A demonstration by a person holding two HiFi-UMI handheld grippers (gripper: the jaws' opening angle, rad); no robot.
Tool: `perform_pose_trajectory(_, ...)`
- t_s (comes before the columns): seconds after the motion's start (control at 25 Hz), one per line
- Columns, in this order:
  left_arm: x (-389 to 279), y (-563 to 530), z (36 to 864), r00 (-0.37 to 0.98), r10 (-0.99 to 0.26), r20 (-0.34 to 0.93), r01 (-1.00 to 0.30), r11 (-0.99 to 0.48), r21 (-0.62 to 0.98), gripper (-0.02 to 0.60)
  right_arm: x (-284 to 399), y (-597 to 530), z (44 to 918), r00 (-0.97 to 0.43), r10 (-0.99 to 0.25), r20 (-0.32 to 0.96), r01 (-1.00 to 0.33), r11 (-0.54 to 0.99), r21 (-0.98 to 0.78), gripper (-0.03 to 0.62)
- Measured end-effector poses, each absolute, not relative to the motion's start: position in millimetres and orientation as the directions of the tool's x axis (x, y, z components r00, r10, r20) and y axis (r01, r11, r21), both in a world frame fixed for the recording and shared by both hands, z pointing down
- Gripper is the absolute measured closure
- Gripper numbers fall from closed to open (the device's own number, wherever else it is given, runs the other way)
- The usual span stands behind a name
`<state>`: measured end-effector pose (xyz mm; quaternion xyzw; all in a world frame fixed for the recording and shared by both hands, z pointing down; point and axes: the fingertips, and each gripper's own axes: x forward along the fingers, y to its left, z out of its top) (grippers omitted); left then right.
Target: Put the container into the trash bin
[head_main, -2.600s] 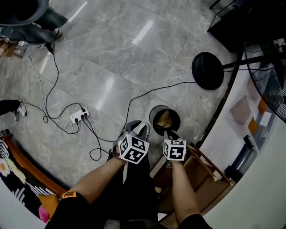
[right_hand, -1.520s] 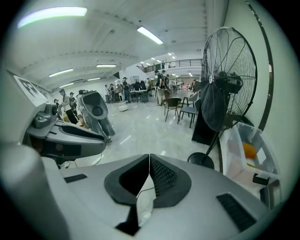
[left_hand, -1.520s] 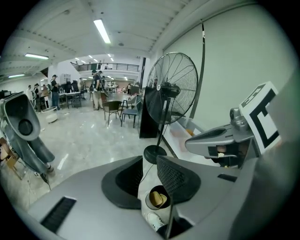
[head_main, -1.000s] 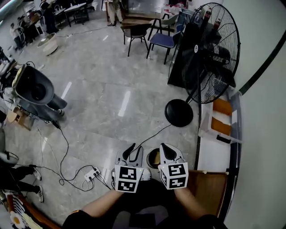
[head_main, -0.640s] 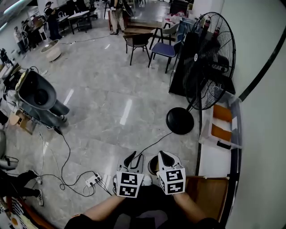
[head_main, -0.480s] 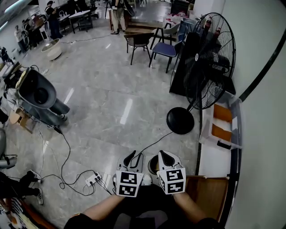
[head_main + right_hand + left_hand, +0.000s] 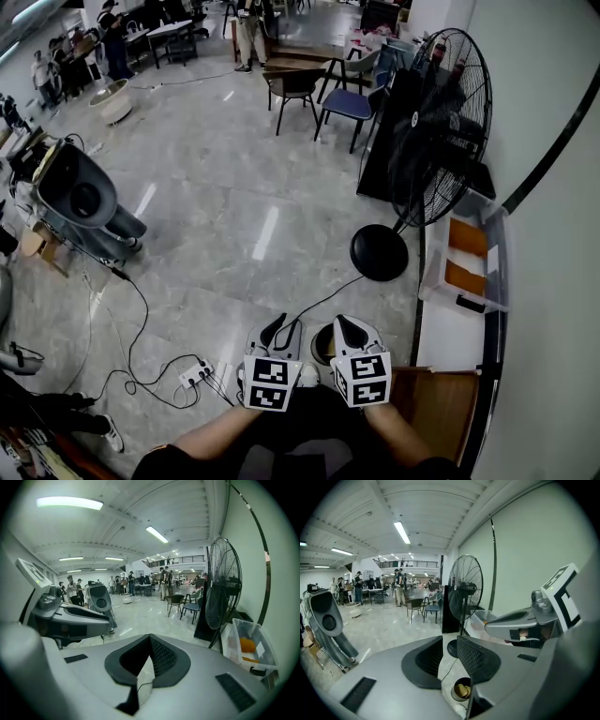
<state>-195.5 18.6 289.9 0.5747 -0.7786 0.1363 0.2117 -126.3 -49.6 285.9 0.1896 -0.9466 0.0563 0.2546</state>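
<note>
Entry: both tools held side by side in front of me, angled down toward the floor [image 7: 234,234]. My left gripper [image 7: 281,330] has its jaws apart at a middling gap, and its own view shows only floor and bin through that gap, nothing between the pads. My right gripper [image 7: 345,325] is closed: in its own view the jaw tips meet, with nothing pinched between them, so it is empty. The trash bin [image 7: 320,347] stands on the floor below the two tools, showing in the space between them in the head view. In the left gripper view the trash bin [image 7: 452,693] appears low in the frame, under the gap and a little toward the right jaw. The container [image 7: 461,690], a tan object, lies inside it, below the rim. I cannot make out its long axis from here. Neither hand looks clearly nearer, as the bin sits roughly midway. Judgement: the drop is done. Any further reach would go straight down and slightly forward, and the left tool, being parted, would be the one to use.
</note>
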Motion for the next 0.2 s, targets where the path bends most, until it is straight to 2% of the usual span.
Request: perform_pose_trajectory(0.2,-196.4,23.0,289.5,-0.246,-0.839,0.485,-0.953,0.301,0.037,0.486,-127.4,-45.3,285.2,-0.798,-0.329,0.506,-0.384,0.923,-0.006,0.580)
